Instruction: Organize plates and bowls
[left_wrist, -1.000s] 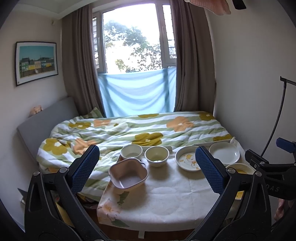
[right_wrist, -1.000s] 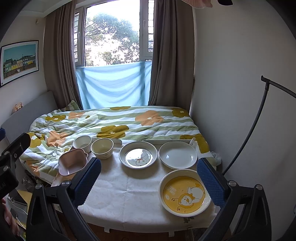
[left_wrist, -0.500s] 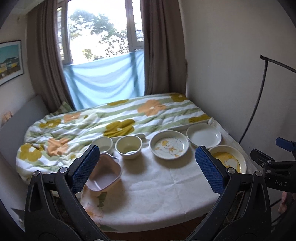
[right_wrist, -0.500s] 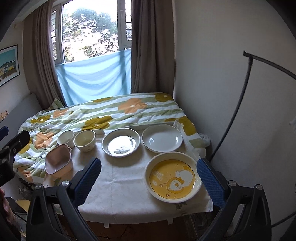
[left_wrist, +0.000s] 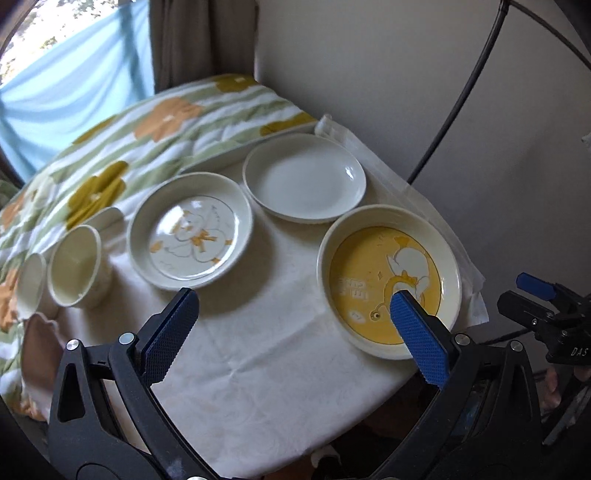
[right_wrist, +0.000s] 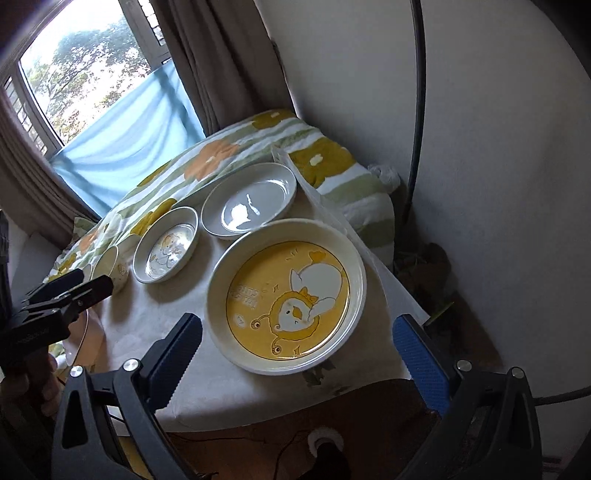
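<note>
- At table's right front corner: large round cream-rimmed yellow cartoon plate, right gripper spread wide, grasping nothing.
- Best pinched by near rim, lifted level.
- Left gripper likewise released, empty.

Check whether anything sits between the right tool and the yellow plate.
Nothing visible does. The right tool is open just in front of the yellow plate, with only bare tablecloth beside it; the other plates lie beyond.
</note>
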